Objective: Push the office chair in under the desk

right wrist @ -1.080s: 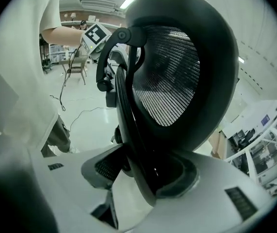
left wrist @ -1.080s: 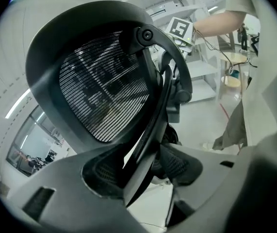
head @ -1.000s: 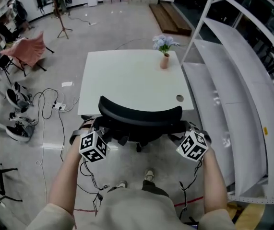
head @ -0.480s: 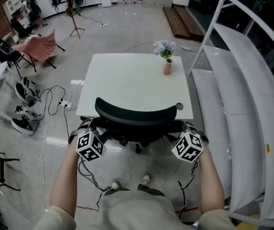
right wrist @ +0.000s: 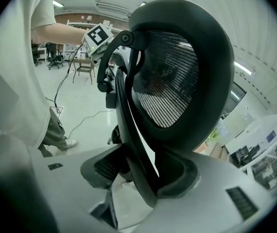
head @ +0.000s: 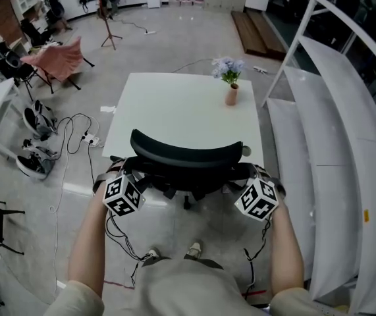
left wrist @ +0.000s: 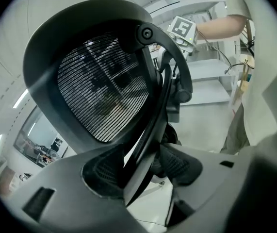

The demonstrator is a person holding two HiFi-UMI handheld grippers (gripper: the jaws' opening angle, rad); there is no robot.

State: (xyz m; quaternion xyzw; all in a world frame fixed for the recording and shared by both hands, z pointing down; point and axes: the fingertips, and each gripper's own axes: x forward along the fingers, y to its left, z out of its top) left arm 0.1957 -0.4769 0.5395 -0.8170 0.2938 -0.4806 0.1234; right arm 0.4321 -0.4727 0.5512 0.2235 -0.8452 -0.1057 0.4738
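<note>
Chair (head: 186,158) sits a little further in than a second ago. Its back now covers part of the hole (head: 245,151) near the desk's front right corner, which was fully clear of it before. The person's feet have also stepped forward behind it.

Position: back is upright, with its top edge lying over the front edge of the desk (head: 181,104), centred on the near side.

Judgement: push is under way and probably near its end, with the back about level with the desk edge.

Left gripper (left wrist: 140,169): jaws narrow, clamped on the black bar of the back's frame, bar between both pads.
Right gripper (right wrist: 143,176): same, pads shut on the frame bar on its side.

Surroundings: vase (head: 231,95) at the desk's far right; shelf (head: 332,130) just to the right of the desk; cables (head: 76,137) on the floor to the left, apart from the chair.

Not readable:
- Seat, armrests and most of the base are under the back and the desk, so how deep the seat has gone cannot be told.
- From above, the jaw tips are hidden behind the back.
- Mesh fills both gripper views, so no desk edge is seen there.
</note>
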